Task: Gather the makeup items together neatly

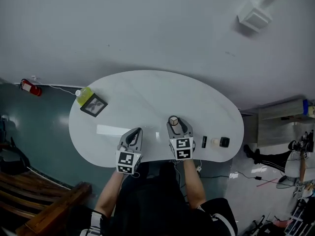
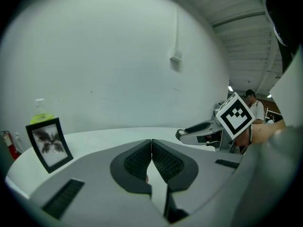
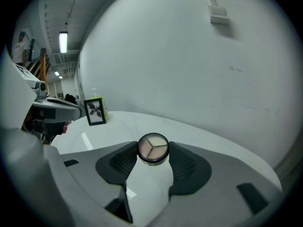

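Over my white kidney-shaped table [image 1: 147, 97], the left gripper [image 2: 151, 148] is closed on nothing. The right gripper [image 1: 173, 124] pinches the round black three-shade powder compact [image 3: 153, 149] by its rim. That thin hold may let it slip before it reaches the small dark cosmetics [image 1: 214, 141] at four o'clock.

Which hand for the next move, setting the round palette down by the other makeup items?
Probably right. The right gripper clamps the round palette in its jaws, and the three small makeup items lie on the table just to its right. The left gripper is shut and farther from them.
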Motion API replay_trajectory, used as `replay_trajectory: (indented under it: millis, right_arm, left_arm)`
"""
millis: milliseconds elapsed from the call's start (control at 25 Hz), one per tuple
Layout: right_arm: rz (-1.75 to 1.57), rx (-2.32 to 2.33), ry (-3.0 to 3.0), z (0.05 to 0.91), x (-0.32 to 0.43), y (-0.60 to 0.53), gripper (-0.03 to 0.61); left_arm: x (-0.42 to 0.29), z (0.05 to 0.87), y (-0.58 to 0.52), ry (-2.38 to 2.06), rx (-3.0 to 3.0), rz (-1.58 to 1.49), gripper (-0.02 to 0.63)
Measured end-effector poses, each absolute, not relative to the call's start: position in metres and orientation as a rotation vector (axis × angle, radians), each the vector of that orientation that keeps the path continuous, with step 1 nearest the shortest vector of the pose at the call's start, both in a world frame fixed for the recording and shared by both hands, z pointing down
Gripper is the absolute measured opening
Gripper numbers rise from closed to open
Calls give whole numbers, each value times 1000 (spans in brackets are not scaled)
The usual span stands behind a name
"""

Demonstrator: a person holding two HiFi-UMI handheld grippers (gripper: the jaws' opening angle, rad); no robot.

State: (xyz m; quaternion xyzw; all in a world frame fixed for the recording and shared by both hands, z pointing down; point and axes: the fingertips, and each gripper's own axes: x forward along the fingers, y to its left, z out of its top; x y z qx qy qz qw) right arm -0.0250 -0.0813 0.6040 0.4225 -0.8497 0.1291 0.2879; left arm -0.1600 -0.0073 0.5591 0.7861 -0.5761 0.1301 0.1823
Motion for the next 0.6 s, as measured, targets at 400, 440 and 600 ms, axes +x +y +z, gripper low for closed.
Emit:
replay_trajectory:
  millis: [400, 440, 600]
  right_arm:
    - [401, 1325, -2187, 602, 68, -65, 232]
    - [407, 1336, -2182, 602, 76, -64, 232]
    - [435, 1378, -2151, 607, 109, -58, 232]
  left_arm:
    - [-84, 556, -9, -1482, 2341, 403, 20]
    - [-76, 557, -9, -1469, 2348, 408, 20]
    - [-48, 561, -12, -1417, 2378, 430, 20]
